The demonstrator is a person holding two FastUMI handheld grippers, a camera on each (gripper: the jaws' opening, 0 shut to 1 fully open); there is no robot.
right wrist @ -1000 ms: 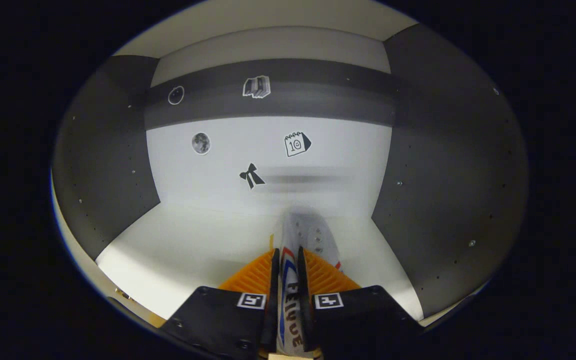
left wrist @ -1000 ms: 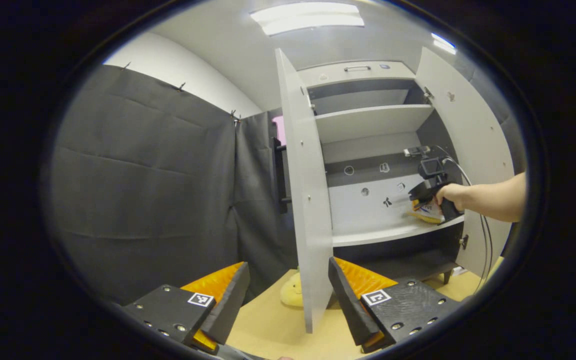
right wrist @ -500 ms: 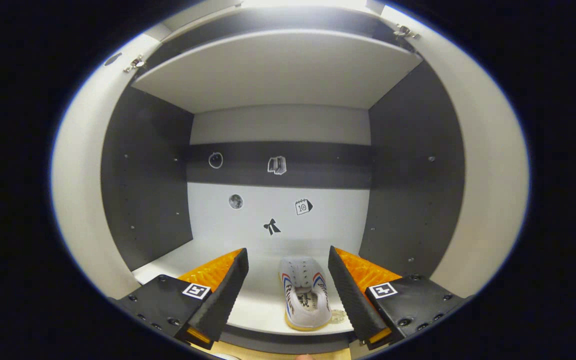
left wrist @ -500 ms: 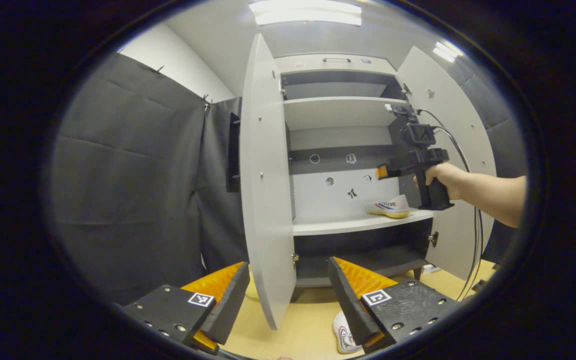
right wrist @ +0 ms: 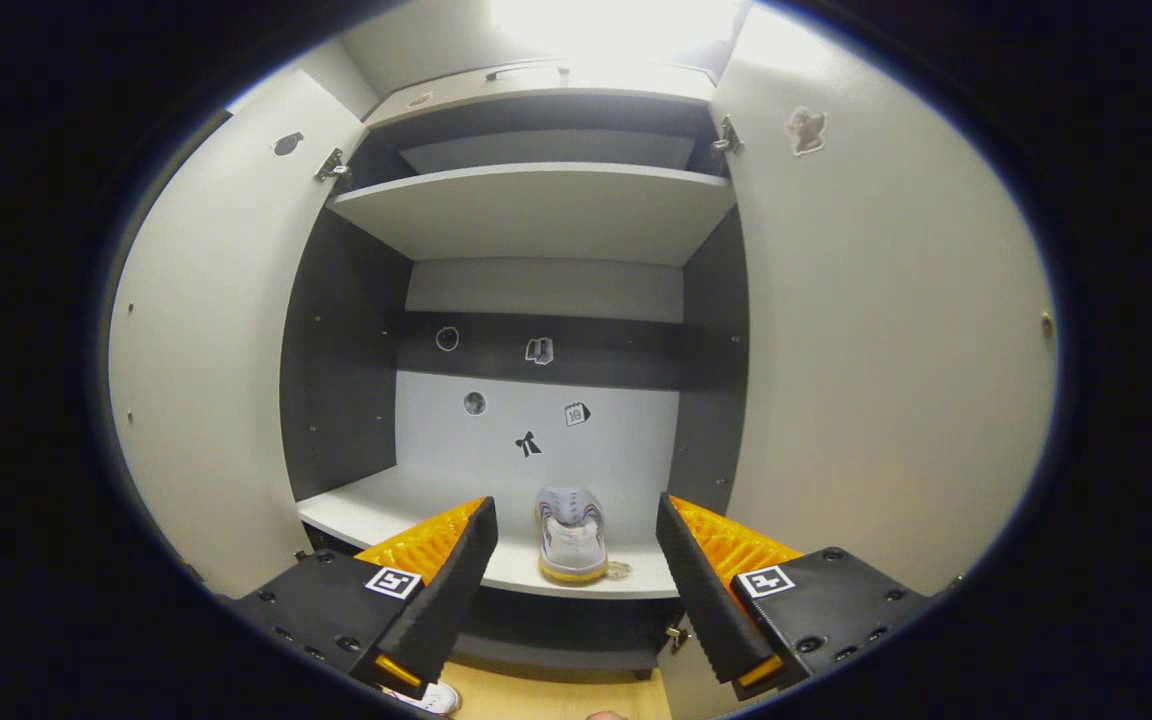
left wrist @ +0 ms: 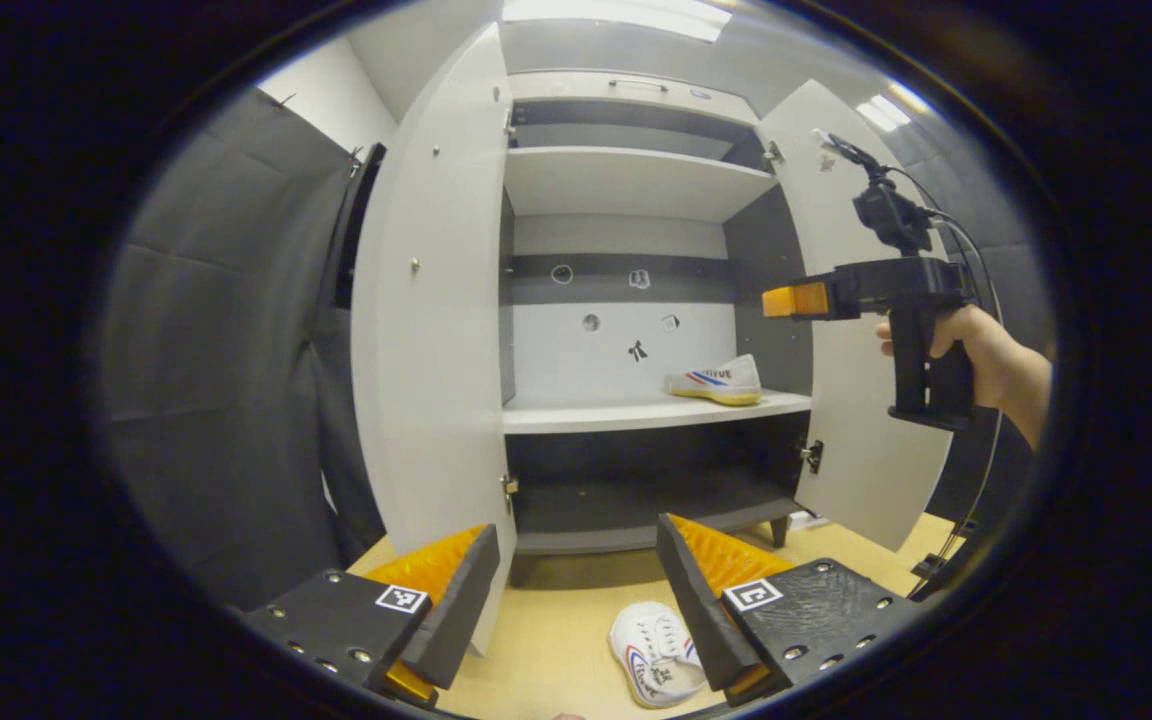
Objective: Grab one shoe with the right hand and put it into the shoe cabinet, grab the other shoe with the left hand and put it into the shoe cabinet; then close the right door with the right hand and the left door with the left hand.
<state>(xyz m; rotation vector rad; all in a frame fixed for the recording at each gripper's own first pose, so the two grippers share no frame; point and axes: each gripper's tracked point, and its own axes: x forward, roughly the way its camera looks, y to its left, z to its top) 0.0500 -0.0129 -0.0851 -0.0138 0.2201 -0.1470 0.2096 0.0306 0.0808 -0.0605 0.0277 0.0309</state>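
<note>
Both grippers wide open, holding nothing. Right gripper (right wrist: 571,590) faces the open shoe cabinet (right wrist: 536,210); one white sneaker (right wrist: 569,534) on its middle shelf. Left gripper (left wrist: 576,600) low; other sneaker (left wrist: 654,667) on floor between its fingers.

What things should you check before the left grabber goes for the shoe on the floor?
1. First shoe resting on the cabinet shelf: ok.
2. Right gripper open and off that shoe: ok.
3. Left gripper open, ready to grab: ok.
4. Second shoe on the floor near the left gripper: ok, though one finger partly hides it.
5. Both doors, left door and right door, open wide enough: ok.
6. Free room on the shelf beside the first shoe: ok.
</note>
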